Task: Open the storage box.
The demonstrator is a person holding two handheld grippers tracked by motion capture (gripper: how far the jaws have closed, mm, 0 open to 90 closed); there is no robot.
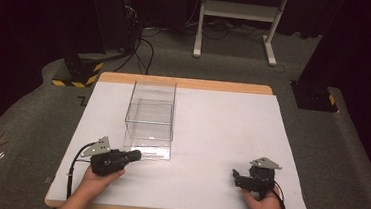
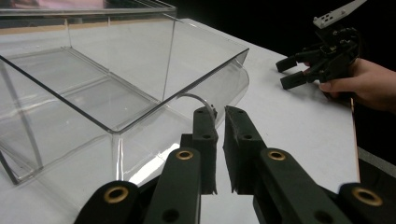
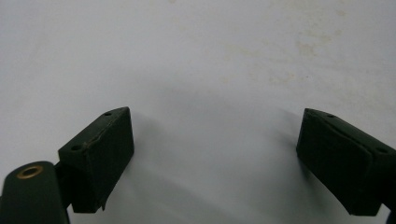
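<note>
A clear acrylic box [image 1: 150, 114] stands left of centre on the white table [image 1: 221, 137]. A clear flap lies flat on the table at its near side. My left gripper [image 1: 137, 155] lies just at the flap's front left corner, pointing right. In the left gripper view its jaws [image 2: 220, 113] stand nearly together with a thin gap, just short of a small curved clear handle [image 2: 196, 97] on the box [image 2: 93, 88]. I see nothing held between them. My right gripper [image 1: 236, 177] rests near the front right, open over bare table [image 3: 187, 46], with nothing between its fingers [image 3: 215, 135].
The other hand and its open gripper [image 2: 299, 70] show far off across the table. Beyond the table are a white stand's legs [image 1: 236, 10], a black-yellow striped base [image 1: 78, 73], floor cables [image 1: 142, 51] and a black foot [image 1: 314, 97].
</note>
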